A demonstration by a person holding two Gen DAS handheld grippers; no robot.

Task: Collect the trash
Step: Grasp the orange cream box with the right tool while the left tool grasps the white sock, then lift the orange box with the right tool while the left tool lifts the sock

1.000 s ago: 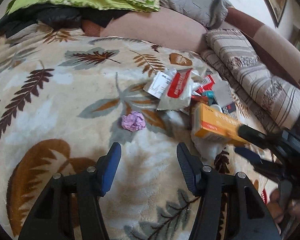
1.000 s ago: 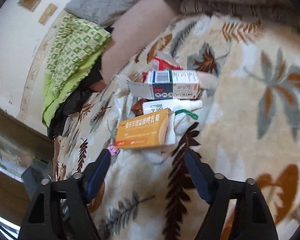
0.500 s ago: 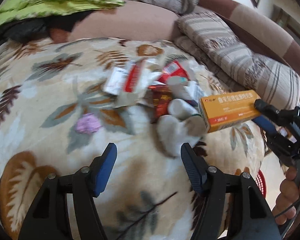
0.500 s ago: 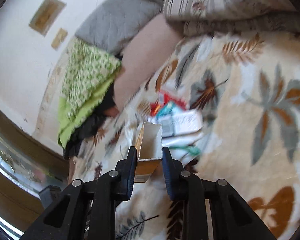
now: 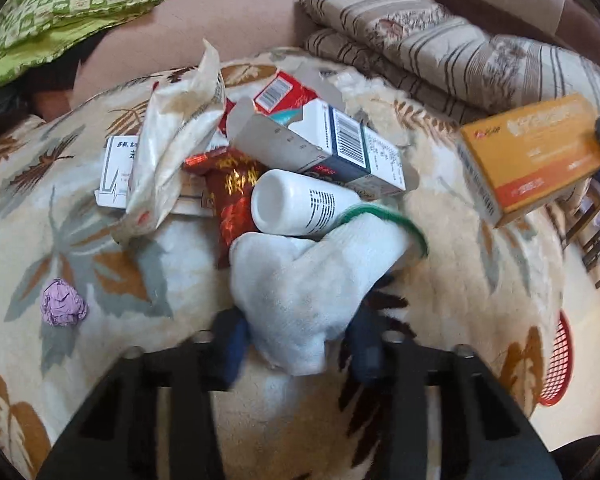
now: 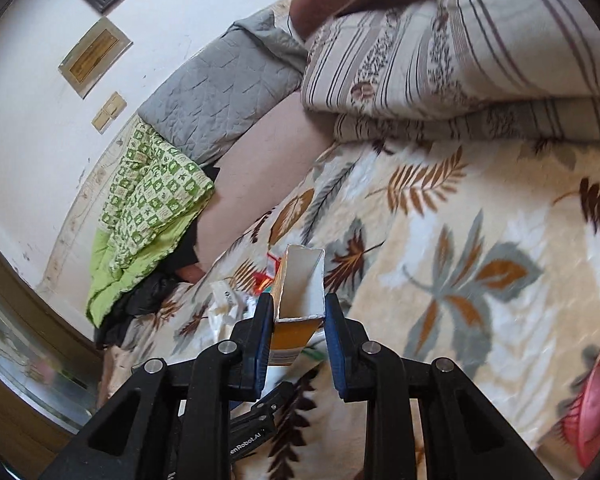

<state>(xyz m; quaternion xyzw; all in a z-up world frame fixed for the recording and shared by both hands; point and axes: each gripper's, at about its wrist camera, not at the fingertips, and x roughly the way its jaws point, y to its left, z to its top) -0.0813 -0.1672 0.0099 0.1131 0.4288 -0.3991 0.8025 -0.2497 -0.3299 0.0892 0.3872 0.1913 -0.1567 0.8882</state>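
Two grippers are at work over our leaf-patterned blanket [image 5: 452, 280]. Our left gripper [image 5: 300, 344] is closing its jaws, with the near end of a white sock [image 5: 300, 280] between the blue pads [image 5: 236, 340]; blur keeps us from telling whether the pads press it yet. The sock has a green cuff and lies at the near edge of the trash pile, touching a white plastic bottle [image 5: 296, 208] that lies on its side. Behind the bottle we see a red foil wrapper [image 5: 232, 196], an opened white-and-blue carton [image 5: 328, 148], a crumpled pale packet [image 5: 172, 148] and a flat white box [image 5: 114, 172]. A crumpled purple paper ball [image 5: 62, 303] sits apart to the left.

Our right gripper [image 6: 298, 324] is clamped narrowly on an orange box [image 6: 300, 292], open end up, held clear above the blanket to the right of the pile. A red basket [image 5: 556, 364] shows beyond the blanket's right edge.
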